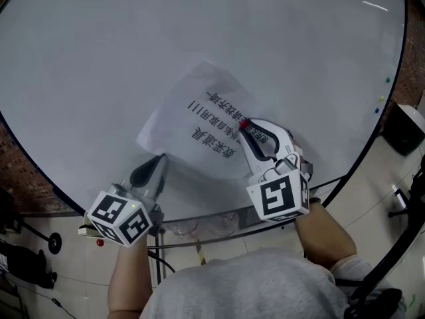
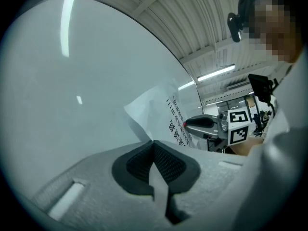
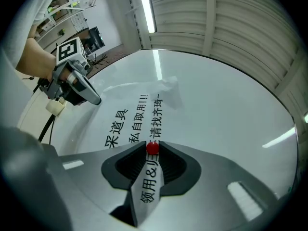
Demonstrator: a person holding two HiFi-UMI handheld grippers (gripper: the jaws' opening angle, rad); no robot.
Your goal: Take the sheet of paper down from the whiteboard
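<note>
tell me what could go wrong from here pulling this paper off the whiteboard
1. The left gripper is shut on the edge of the sheet of paper while the red magnet pins it to the whiteboard. Pulling now could tear it.
2. The right gripper meets the small round magnet only at the tips of its fingers, so the magnet might slip out and drop.
</note>
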